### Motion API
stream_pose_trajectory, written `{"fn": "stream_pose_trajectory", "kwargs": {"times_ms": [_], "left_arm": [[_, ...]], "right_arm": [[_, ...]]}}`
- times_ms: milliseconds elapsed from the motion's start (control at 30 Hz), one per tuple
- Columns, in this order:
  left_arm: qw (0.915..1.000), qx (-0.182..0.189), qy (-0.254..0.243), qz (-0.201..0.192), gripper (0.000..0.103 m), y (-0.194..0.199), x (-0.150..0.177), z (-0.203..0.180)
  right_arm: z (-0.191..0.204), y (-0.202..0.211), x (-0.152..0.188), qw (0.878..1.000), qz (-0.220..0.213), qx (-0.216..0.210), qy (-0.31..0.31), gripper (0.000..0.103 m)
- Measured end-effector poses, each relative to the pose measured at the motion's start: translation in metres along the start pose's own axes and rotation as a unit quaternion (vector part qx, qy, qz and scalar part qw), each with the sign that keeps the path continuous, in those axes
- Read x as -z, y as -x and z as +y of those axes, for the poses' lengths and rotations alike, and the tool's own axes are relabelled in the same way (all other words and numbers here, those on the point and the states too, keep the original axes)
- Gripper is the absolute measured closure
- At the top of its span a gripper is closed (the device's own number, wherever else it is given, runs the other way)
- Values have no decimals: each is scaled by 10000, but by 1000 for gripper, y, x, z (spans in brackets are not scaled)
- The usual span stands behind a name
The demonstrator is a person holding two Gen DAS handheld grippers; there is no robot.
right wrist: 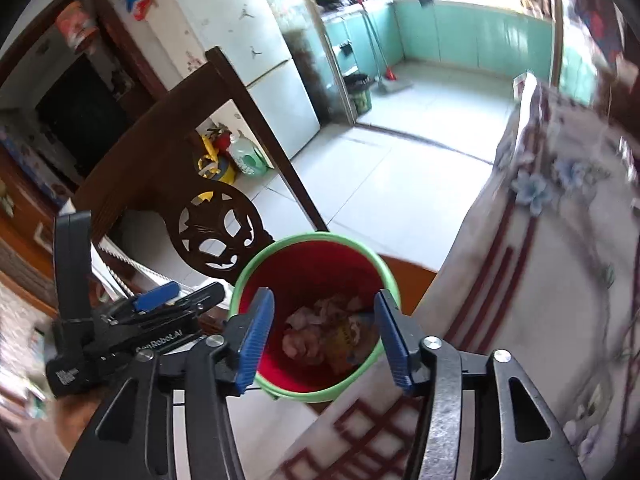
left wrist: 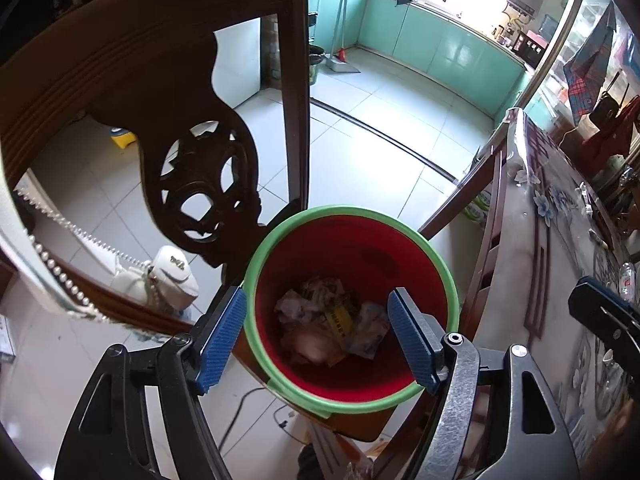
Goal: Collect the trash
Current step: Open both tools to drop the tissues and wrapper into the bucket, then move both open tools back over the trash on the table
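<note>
Two handheld grippers hang over a red bin (left wrist: 352, 256) with a green rim, which stands upright with its mouth facing up, on a wooden chair seat between a carved chair back (left wrist: 200, 184) and the cloth-covered worktop (left wrist: 532, 280). Crumpled trash (left wrist: 332, 324) lies at the bottom of the bin: pale wads of paper and a yellow wrapper, heaped with no clear long axis. The left gripper (left wrist: 316, 336) has its blue-padded jaws spread wide, one pad outside the bin's rim and the other over its mouth, nothing between them but the view down to the litter. The right gripper (right wrist: 324, 340) also shows its jaws apart and empty, framing the bin's opening. Only the left wrist view shows a white handbag (left wrist: 172, 280) with a bead chain on the chair and the tip of the other gripper at the right edge. Only the right wrist view shows a white refrigerator (right wrist: 248, 40), bottles on the floor beside it, and the whole body of the left gripper.
</note>
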State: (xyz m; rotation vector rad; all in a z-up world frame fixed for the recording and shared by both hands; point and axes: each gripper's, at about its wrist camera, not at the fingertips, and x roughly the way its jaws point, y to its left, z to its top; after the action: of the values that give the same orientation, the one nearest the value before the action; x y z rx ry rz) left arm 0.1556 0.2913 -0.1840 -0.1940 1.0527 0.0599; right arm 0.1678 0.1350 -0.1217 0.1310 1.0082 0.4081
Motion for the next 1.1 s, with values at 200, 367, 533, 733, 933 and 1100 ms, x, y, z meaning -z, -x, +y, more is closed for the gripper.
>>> {"fn": "stream_pose_trajectory", "kwargs": {"times_ms": [200,367,533,733,933,1100], "left_arm": [[10000,18,64,-16,26,13,14,-4],[10000,7,29,-68,26,25,28,-11],[9999,-83,68,-109,25,39,44,-16],[9998,-142,40,-133,25,57,68,-34],[9999,-57,-20,-98,25,72,95,-64],[9996,72,-243,-126,25,84,114,-98]], "right_arm": [[2,21,4,9993,-19,267,262,50],[4,43,12,9979,-137,450,440,47],[1,63,28,9982,-123,323,482,44],[-16,104,56,9972,-369,404,510,42],[-53,140,82,9982,-478,357,107,39],[-97,166,103,9975,-359,440,-422,39]]}}
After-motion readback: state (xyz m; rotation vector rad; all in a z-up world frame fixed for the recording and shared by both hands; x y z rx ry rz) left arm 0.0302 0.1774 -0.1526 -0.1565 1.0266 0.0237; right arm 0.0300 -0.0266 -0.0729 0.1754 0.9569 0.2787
